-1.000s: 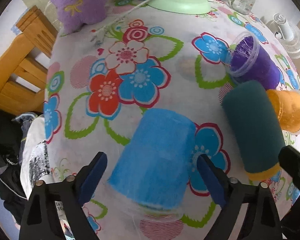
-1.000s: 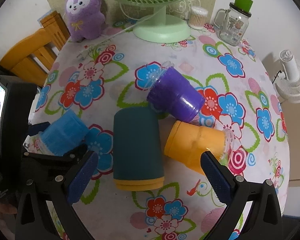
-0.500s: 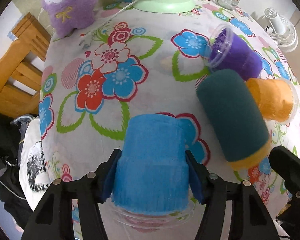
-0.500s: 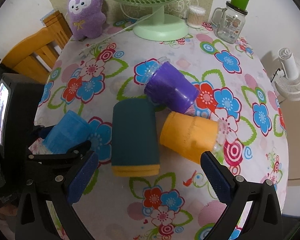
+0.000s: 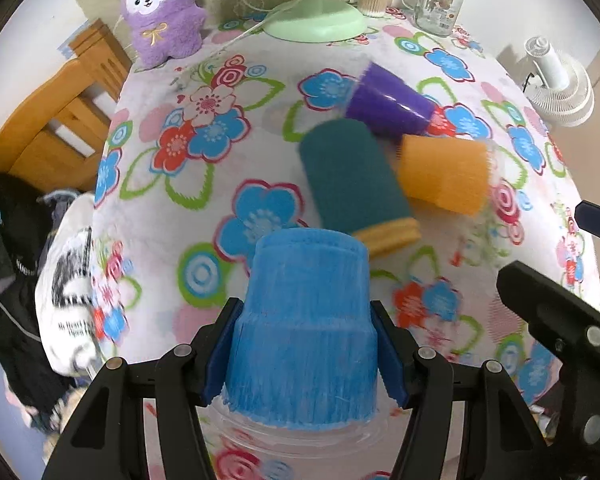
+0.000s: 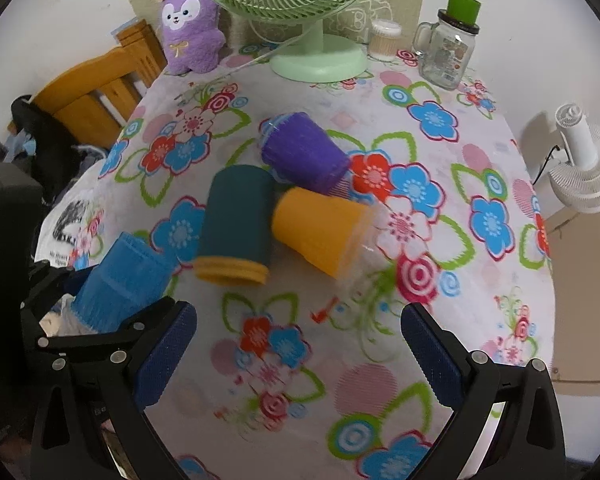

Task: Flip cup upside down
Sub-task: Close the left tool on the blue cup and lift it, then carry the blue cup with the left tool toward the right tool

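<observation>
I see a green fan (image 6: 316,60), purple plush toy (image 6: 192,36) and glass jar (image 6: 446,56) at the far edge of the floral tablecloth (image 6: 440,184); a white fan (image 6: 584,168) stands right.

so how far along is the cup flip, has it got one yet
Done: the left gripper is shut on the blue cup, its pads pressing both sides. In hand: the cup is held clear of the tablecloth, base pointing away from the wrist camera. Left: turning it over and setting it down. The teal, purple and orange cups lie on their sides, and the right gripper is open and empty.
</observation>
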The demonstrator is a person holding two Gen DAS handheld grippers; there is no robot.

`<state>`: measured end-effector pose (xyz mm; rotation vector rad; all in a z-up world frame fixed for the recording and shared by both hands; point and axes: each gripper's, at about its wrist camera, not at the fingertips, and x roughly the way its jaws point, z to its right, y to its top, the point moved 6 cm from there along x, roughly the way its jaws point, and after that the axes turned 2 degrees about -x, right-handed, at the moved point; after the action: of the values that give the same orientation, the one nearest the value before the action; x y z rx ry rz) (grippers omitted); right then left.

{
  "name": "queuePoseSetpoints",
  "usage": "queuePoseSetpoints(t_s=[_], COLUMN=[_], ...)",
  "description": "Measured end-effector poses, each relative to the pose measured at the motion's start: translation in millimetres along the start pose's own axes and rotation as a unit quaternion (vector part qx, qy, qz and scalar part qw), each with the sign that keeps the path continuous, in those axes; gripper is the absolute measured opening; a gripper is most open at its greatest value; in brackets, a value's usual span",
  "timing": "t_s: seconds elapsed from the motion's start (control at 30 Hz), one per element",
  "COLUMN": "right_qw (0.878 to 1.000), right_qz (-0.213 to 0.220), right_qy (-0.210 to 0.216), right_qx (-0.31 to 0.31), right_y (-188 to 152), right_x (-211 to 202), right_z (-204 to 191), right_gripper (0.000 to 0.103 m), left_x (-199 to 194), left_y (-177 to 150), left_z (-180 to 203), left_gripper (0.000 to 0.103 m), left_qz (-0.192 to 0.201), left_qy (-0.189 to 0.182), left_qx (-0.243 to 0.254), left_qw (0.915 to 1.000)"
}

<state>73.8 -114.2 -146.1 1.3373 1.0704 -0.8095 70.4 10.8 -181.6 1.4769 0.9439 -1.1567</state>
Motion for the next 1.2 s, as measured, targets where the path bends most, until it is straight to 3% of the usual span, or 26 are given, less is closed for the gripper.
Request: queuePoseSetpoints(t_s=[0.27,0.6,0.87,1.2], right_qw=[1.0,0.999,0.998,0.996], right_qz=[-0.012,-0.037,-0.052,-0.07], right_qy=[-0.001,-0.005,-0.006,-0.003], right_qx=[0.001,-0.019,-0.044,-0.055], right_y=[-22.1,-40.9,-41.4,-39.3], right_x=[-11.3,-1.3,14.7,30.8], right_z=[44.6,81.5,90.5,89.1], right_gripper=[0.103,0.103,0.103,0.103], left_x=[-1.9,17.7,38.9,54.9], left_y=[-21.4,-36.5,-35.0,-33.3], left_z=[46.2,85.3,102.2,105.4], left_gripper=[0.064,0.064,0.065,0.067], left_qz=[-0.015,-0.026,-0.028,-0.03], left_qy=[-0.029,-0.034,-0.07,-0.081], left_qx=[-0.061,-0.121,-0.168,-0.19], left_qw=[0.9976,0.9918,0.983,0.978])
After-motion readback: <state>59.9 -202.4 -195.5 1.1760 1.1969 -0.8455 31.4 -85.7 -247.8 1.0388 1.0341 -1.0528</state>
